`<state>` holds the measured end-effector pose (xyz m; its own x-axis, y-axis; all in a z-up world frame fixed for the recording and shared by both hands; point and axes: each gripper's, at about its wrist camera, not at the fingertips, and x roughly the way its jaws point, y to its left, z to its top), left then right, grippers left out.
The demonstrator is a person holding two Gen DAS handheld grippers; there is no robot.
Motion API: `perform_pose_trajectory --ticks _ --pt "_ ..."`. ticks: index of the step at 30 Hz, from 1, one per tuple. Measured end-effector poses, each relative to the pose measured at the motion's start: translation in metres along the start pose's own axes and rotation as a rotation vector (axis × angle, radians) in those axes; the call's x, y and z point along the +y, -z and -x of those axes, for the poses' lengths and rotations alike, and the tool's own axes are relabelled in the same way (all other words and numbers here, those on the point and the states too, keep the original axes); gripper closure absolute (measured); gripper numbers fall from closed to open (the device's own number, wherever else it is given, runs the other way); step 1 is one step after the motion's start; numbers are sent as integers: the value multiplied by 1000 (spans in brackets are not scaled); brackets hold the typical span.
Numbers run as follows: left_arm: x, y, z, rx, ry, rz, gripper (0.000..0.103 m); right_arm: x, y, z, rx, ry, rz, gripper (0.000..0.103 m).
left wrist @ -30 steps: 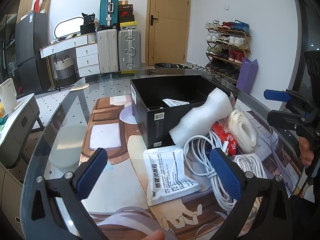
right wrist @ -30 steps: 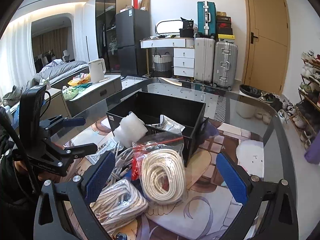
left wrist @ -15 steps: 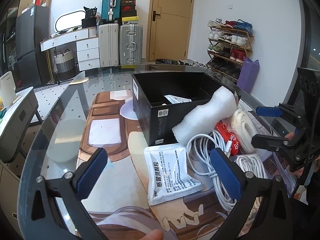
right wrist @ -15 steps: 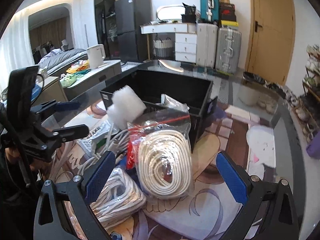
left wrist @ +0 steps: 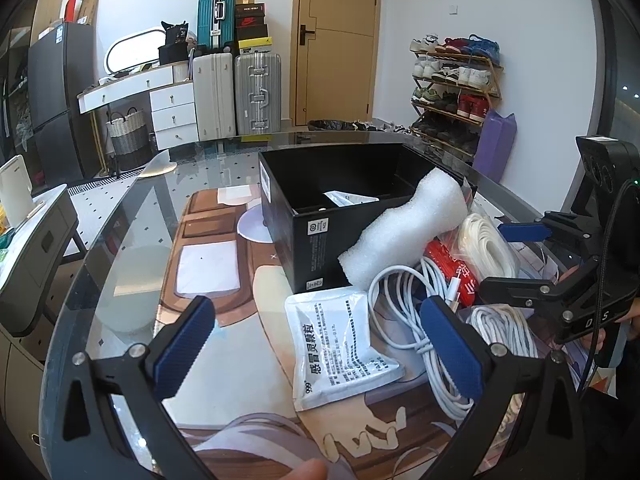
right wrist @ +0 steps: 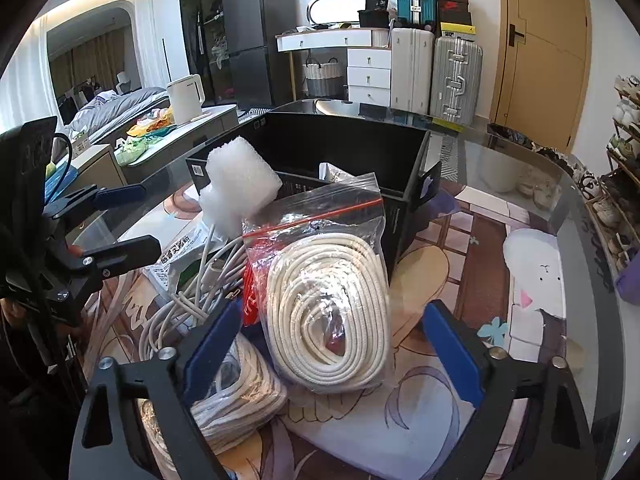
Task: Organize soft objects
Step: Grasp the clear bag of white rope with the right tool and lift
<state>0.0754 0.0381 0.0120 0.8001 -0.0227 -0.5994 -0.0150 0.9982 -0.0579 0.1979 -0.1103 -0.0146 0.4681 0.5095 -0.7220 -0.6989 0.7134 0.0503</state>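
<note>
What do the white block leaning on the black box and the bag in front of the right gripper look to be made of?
White block: apparently packing foam, matte, with a bubbly, slightly translucent surface. Bag: clear glossy plastic film, wrinkled and reflective, with a red zip strip; inside lies a coil of cream cord that looks braided.

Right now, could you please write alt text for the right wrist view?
The right gripper, jaws closing, straddles a clear zip bag of coiled cream rope without pressing it. Behind are a white foam block and an open black box on a glass table.
</note>
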Motion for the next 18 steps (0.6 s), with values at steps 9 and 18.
perform_pose_trajectory --ticks 9,18 --pt "0 0 0 5 -4 3 0 3 1 0 8 -35 14 27" --pt "0 1 -1 7 -2 4 0 3 4 -1 28 -39 19 38"
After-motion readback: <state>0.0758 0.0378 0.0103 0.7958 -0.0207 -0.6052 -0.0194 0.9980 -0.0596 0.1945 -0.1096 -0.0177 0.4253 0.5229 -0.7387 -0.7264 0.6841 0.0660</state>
